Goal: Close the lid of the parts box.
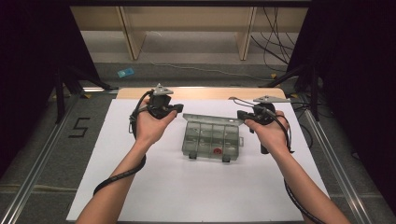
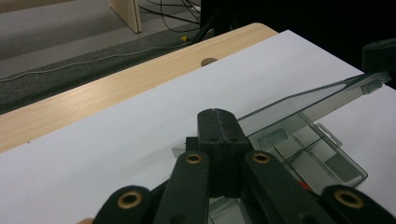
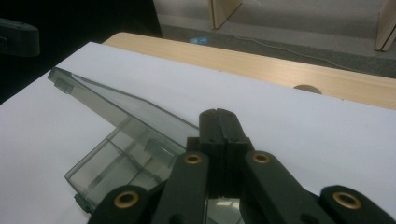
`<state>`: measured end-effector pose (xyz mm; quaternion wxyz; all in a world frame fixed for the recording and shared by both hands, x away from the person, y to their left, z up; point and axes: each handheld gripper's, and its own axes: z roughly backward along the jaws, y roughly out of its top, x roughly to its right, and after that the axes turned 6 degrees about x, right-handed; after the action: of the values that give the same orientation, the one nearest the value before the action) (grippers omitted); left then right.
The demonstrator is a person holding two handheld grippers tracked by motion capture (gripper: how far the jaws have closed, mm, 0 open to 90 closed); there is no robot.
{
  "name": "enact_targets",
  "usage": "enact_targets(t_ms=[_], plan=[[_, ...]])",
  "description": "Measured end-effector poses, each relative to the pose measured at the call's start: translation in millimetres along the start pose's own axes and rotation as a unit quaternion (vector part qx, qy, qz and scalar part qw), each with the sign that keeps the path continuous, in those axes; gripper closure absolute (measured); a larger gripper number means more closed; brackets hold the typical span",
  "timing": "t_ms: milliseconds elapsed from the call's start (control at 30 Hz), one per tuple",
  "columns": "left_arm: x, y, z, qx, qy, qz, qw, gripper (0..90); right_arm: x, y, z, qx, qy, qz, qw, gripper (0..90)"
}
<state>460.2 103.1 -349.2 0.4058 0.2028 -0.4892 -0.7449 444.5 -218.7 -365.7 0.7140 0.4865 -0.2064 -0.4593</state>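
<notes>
Both your left tongs [image 1: 175, 108] and right tongs [image 1: 240, 114] are closed tight, holding nothing. The clear box [image 1: 212, 140] in the middle has its lid [image 1: 212, 119] up. Bump it, and it may slam or slide.

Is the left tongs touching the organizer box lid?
Cannot tell: in the left gripper view the shut left tongs overlap the lid's near corner, hiding any contact or gap.

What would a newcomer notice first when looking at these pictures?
First, the clear grey plastic compartment box in the middle of the white sheet, its lid raised at the far side. Then the two black grippers, the left gripper and the right gripper, each held beside the box with jaws shut and empty. A small red item lies in a near compartment.
</notes>
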Motion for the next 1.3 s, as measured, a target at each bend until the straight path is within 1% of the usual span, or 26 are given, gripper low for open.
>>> enact_targets(t_ms=[33, 67, 100, 167, 233, 400, 433, 500, 533, 567, 600, 633, 700, 733, 767, 833, 900, 933, 967, 1000, 1067, 1267, 1300], plan=[[0.0, 0.1, 0.0, -0.003, -0.002, -0.001, 1.0000, 89.7, 0.0, 0.1, 0.6, -0.005, 0.001, 0.000, 1.0000, 90.0], [0.4, 0.0, -0.3, -0.003, -0.002, -0.002, 1.0000, 89.7, -0.5, 0.2, 1.2, -0.010, -0.004, -0.001, 0.9999, 90.0], [0.9, -0.2, -0.8, -0.003, -0.003, -0.002, 1.0000, 89.8, -0.4, 0.1, 1.1, -0.011, 0.001, -0.001, 0.9999, 90.0], [1.9, -0.7, -1.6, -0.003, -0.002, -0.004, 1.0000, 89.8, -0.2, -0.9, -0.3, -0.004, 0.001, 0.000, 1.0000, 90.0], [2.5, -1.1, -2.2, -0.005, -0.005, -0.003, 1.0000, 89.8, -0.2, -1.1, -0.2, -0.005, 0.003, 0.002, 1.0000, 90.0], [3.0, -0.7, -2.3, -0.012, -0.005, -0.012, 0.9998, 89.8, -0.8, -2.1, -0.4, -0.014, 0.006, 0.000, 0.9999, 90.0], [3.4, -0.9, -2.6, -0.013, -0.003, -0.012, 0.9998, 89.8, -0.5, -2.2, -0.6, -0.013, 0.008, 0.003, 0.9999, 90.0], [4.0, -1.0, -2.9, -0.017, -0.003, -0.014, 0.9998, 89.8, -1.2, -2.5, -0.4, -0.016, 0.010, 0.001, 0.9998, 90.0], [4.1, -1.1, -3.1, -0.019, -0.003, -0.017, 0.9997, 89.8, -1.2, -2.9, -1.1, -0.014, 0.008, 0.004, 0.9999, 90.0], [4.2, -1.3, -3.6, -0.023, -0.006, -0.016, 0.9996, 89.8, -1.9, -2.6, -0.6, -0.018, 0.011, -0.001, 0.9998, 90.0], [4.8, -1.6, -4.1, -0.022, 0.000, -0.018, 0.9996, 89.8, -1.8, -2.7, -0.6, -0.017, 0.010, 0.000, 0.9998, 90.0], [5.1, -1.8, -4.3, -0.025, 0.001, -0.018, 0.9995, 89.7, -1.6, -2.7, -0.5, -0.019, 0.010, 0.000, 0.9998, 90.0], [4.6, -1.9, -4.7, -0.031, -0.004, -0.019, 0.9993, 89.8, -1.0, -2.8, -0.5, -0.022, 0.015, -0.004, 0.9996, 90.0], [4.4, -1.8, -4.4, -0.035, -0.004, -0.021, 0.9991, 89.8, -0.4, -3.1, -0.7, -0.023, 0.019, -0.005, 0.9996, 90.0], [3.7, -1.4, -3.6, -0.043, -0.006, -0.028, 0.9987, 89.8, -0.1, -3.3, -0.7, -0.024, 0.019, -0.006, 0.9995, 90.0], [3.7, -1.2, -2.9, -0.053, -0.008, -0.033, 0.9980, 89.8, 0.3, -3.8, -1.0, -0.026, 0.019, -0.004, 0.9995, 90.0], [4.7, -1.1, -3.2, -0.057, -0.009, -0.034, 0.9977, 89.8, 0.3, -3.9, -0.6, -0.030, 0.020, -0.004, 0.9993, 90.0], [4.7, -0.7, -2.6, -0.064, -0.009, -0.041, 0.9970, 89.8, -0.1, -4.1, -0.7, -0.031, 0.020, -0.006, 0.9993, 90.0], [5.7, -0.9, -3.0, -0.064, -0.011, -0.039, 0.9971, 89.8, -0.5, -3.7, 0.0, -0.040, 0.016, -0.005, 0.9990, 90.0], [6.1, -0.9, -3.1, -0.066, -0.011, -0.040, 0.9970, 89.8, -0.6, -3.8, 0.0, -0.042, 0.016, -0.004, 0.9990, 90.0], [6.0, -0.5, -3.0, -0.074, -0.011, -0.048, 0.9960, 89.8, -0.9, -4.1, 0.0, -0.045, 0.019, -0.006, 0.9988, 90.0], [7.1, -1.8, -4.1, -0.079, -0.009, -0.042, 0.9959, 89.8, -0.9, -4.6, -0.5, -0.047, 0.019, -0.004, 0.9987, 90.0], [7.2, -1.8, -4.2, -0.080, -0.010, -0.042, 0.9958, 89.8, -0.1, -5.1, -1.4, -0.041, 0.026, -0.002, 0.9988, 90.0]])
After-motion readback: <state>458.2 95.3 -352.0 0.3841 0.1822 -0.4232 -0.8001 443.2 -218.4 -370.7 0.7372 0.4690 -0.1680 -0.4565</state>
